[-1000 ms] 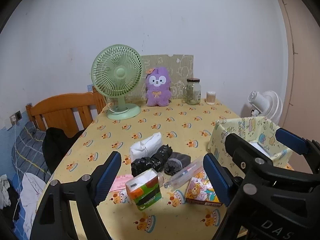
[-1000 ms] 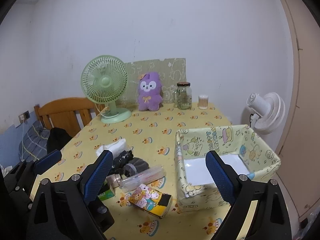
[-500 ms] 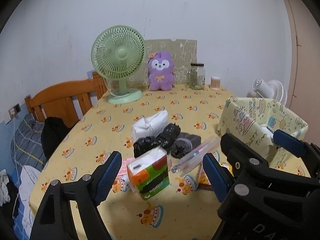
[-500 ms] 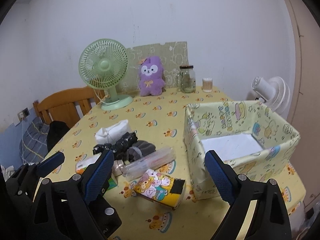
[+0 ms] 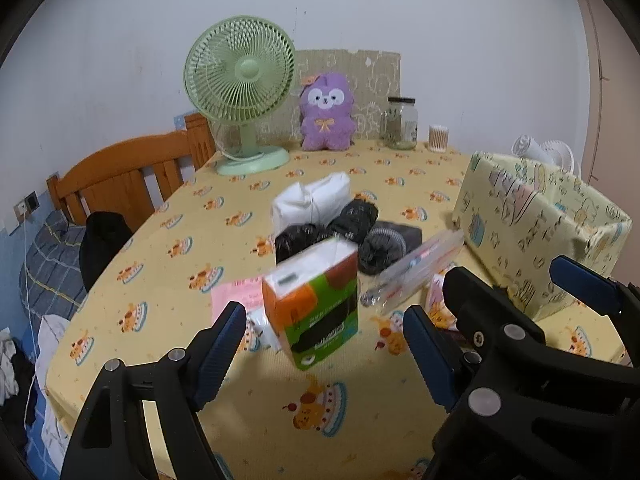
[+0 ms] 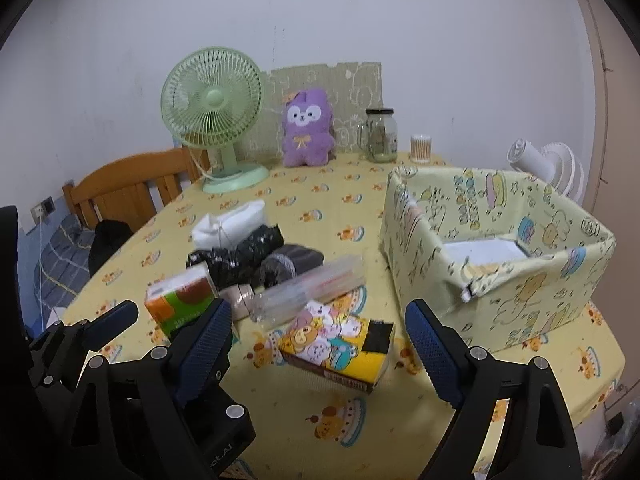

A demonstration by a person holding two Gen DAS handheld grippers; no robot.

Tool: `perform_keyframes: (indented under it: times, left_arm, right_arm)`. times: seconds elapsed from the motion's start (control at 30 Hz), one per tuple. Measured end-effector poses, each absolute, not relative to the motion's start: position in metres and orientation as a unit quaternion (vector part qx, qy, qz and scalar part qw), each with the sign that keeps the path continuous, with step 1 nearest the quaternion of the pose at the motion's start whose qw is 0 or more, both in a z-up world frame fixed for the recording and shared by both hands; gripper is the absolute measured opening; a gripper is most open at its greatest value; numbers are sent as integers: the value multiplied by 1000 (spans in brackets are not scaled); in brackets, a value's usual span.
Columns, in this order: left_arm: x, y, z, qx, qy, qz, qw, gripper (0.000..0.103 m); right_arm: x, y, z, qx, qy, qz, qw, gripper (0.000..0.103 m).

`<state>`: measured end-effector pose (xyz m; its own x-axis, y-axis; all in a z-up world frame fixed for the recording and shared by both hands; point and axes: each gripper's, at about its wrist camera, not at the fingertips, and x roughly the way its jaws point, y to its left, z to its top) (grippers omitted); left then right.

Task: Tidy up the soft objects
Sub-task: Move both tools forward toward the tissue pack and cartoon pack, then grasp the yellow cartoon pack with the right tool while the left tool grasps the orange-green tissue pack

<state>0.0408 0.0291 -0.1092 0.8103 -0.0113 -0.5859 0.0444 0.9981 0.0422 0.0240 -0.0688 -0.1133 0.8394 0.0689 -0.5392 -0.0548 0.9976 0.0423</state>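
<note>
Left wrist view: the left gripper (image 5: 320,344) stands wide with nothing held; the orange-and-green tissue pack (image 5: 312,304) rises just beyond its fingertips, untouched.
Right wrist view: the right gripper (image 6: 318,340) is also spread and empty, its jaws having just been closing a little, with the cartoon-print pack (image 6: 338,346) lying ahead of them, not between.
Change: against a second ago both views sit lower and nearer the yellow tablecloth (image 5: 168,264), and the clutter looms larger.
Meaning: probably the approach to a first pickup; no sorting looks done.
Soft things: white bundle (image 5: 310,200), black bags (image 5: 324,228) and grey socks (image 5: 388,240) heaped mid-table.
Destination: likely the fabric bin (image 6: 500,248), right of the heap.
Hard to see: bin's contents mostly hidden by its wall; edges blurred; pink paper (image 5: 240,294) partly covered.
</note>
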Motion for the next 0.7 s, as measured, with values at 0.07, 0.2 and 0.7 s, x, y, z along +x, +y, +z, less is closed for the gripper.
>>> perform_keyframes:
  times: [0.07, 0.2, 0.7]
  left_arm:
    - [42, 29, -113, 29, 311, -11, 950, 82]
    - [47, 29, -122, 38, 315, -1, 948, 79]
    - [72, 28, -142, 57, 347, -14, 936, 58]
  right_arm:
    - [27, -68, -119, 13, 289, 31, 957, 90]
    - [34, -69, -130, 22, 308, 21, 951, 90]
    - [57, -75, -156, 37, 356, -8, 934, 90]
